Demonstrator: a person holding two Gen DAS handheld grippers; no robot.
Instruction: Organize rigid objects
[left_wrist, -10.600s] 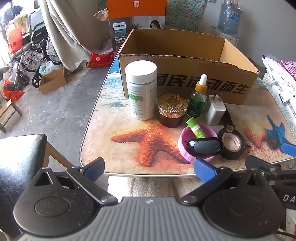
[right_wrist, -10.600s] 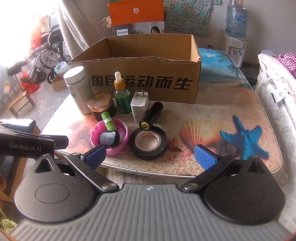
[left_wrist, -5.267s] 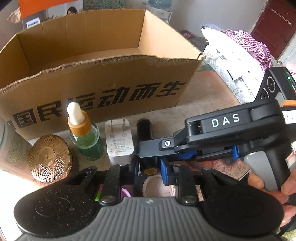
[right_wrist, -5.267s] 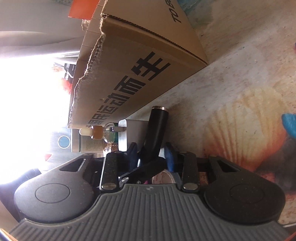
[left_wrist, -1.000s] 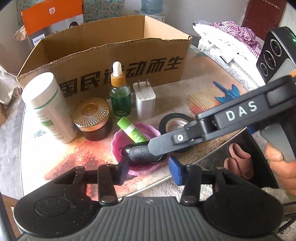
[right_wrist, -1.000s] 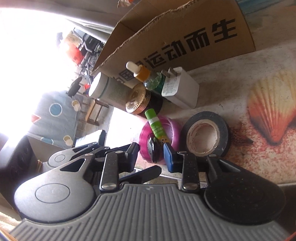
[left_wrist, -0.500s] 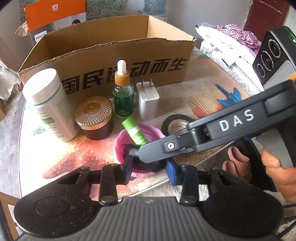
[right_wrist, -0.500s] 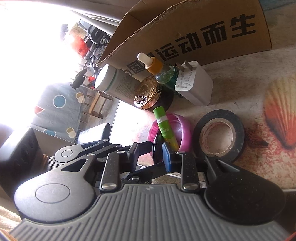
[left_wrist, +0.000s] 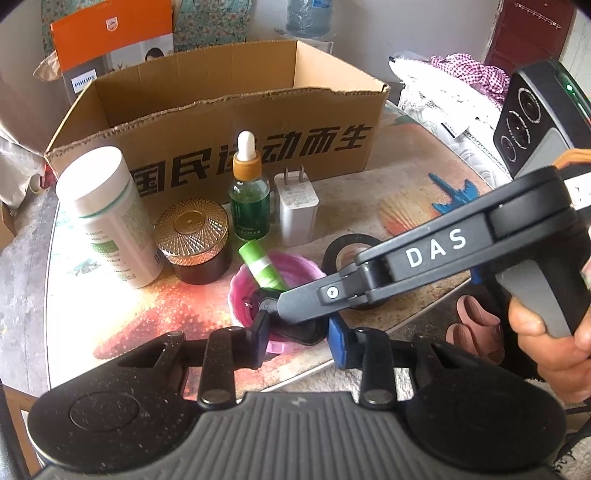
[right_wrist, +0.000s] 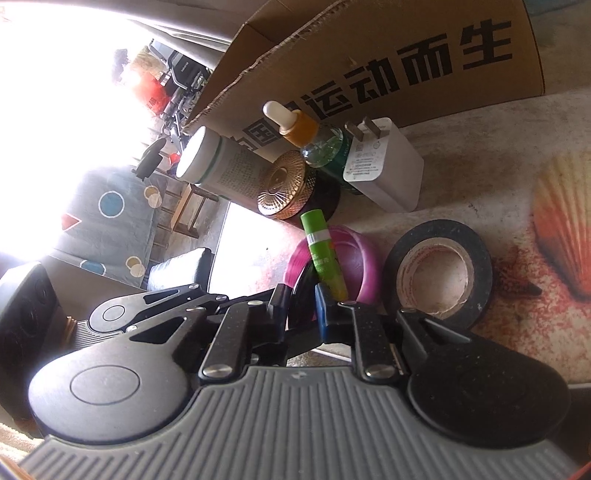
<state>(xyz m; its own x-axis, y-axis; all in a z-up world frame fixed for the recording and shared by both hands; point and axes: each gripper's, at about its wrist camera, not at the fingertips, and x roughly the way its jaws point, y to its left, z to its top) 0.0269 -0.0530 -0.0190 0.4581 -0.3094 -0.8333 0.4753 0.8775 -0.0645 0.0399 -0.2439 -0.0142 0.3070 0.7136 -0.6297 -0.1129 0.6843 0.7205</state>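
**Two grippers meet on the black fob at the pink bowl**

Low in the middle of the left wrist picture, the left gripper (left_wrist: 297, 338) and the right gripper (right_wrist: 301, 308) both come together at one small black fob (left_wrist: 301, 334). It lies on the near rim of the pink bowl (left_wrist: 240, 288), close to the near edge of the table (left_wrist: 74, 295). Its long axis runs left to right in this picture, so the left blue pads stand at its two ends, and the right gripper enters from the right and crosses over it. The jaws of both have just been closing. In the right wrist picture the right pads are together on the thin dark edge of the fob. The left pads touch its ends, as far as I can see; the right finger hides part of it.

The fob is smooth, rounded, hard plastic. The bowl is glossy and shallow, and a green stick (left_wrist: 262, 266) leans inside it. Just beside the bowl lies a matte black tape roll (right_wrist: 439, 273) with a pale core. The cardboard box (left_wrist: 229, 122) stands open behind, in the upper middle of the frame. I think the fob must go up and away into it.
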